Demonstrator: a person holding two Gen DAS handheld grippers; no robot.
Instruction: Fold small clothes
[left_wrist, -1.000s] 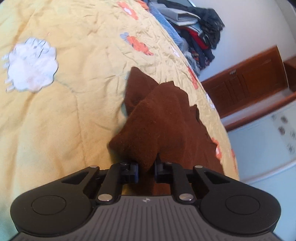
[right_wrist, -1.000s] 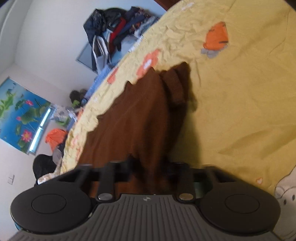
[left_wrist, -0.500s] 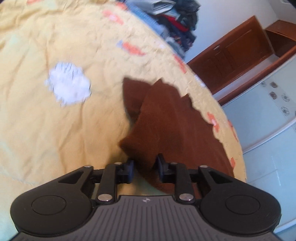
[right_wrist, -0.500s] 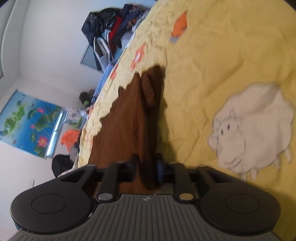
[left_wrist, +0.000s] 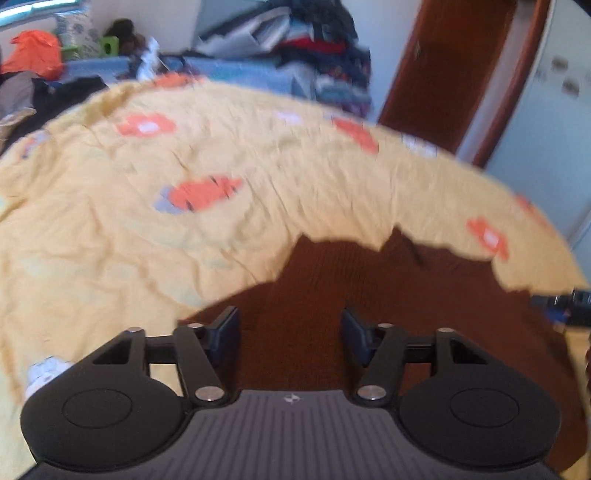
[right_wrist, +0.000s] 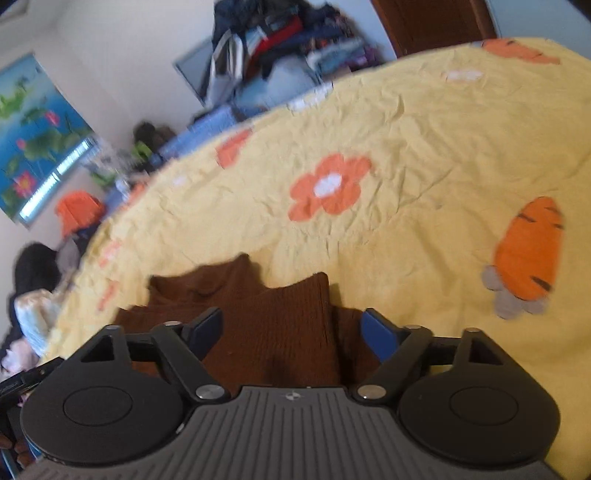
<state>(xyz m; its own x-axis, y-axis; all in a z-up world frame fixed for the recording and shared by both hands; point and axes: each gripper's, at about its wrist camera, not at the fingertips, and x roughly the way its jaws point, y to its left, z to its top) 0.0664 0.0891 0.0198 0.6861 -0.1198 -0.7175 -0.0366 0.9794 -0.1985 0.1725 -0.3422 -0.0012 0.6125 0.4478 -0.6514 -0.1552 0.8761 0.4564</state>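
A small brown knit garment (left_wrist: 369, 288) lies on the yellow bedspread (left_wrist: 147, 221), folded over on itself. In the left wrist view my left gripper (left_wrist: 290, 332) is open, its fingers apart just above the cloth. The tip of the other gripper (left_wrist: 561, 301) shows at the right edge. In the right wrist view the garment (right_wrist: 266, 317) lies under my right gripper (right_wrist: 291, 326), which is open and holds nothing. A folded edge of the cloth runs between its fingers.
The bedspread (right_wrist: 424, 147) carries orange flower (right_wrist: 328, 188) and carrot (right_wrist: 528, 247) prints. A pile of clothes (left_wrist: 314, 48) is stacked beyond the bed's far edge. A wooden door (left_wrist: 454, 74) stands at the right. A pond poster (right_wrist: 33, 136) hangs on the left wall.
Both grippers were shut on the brown garment and carried it over; now both have opened and let it go. The garment lies flat on the bedspread.
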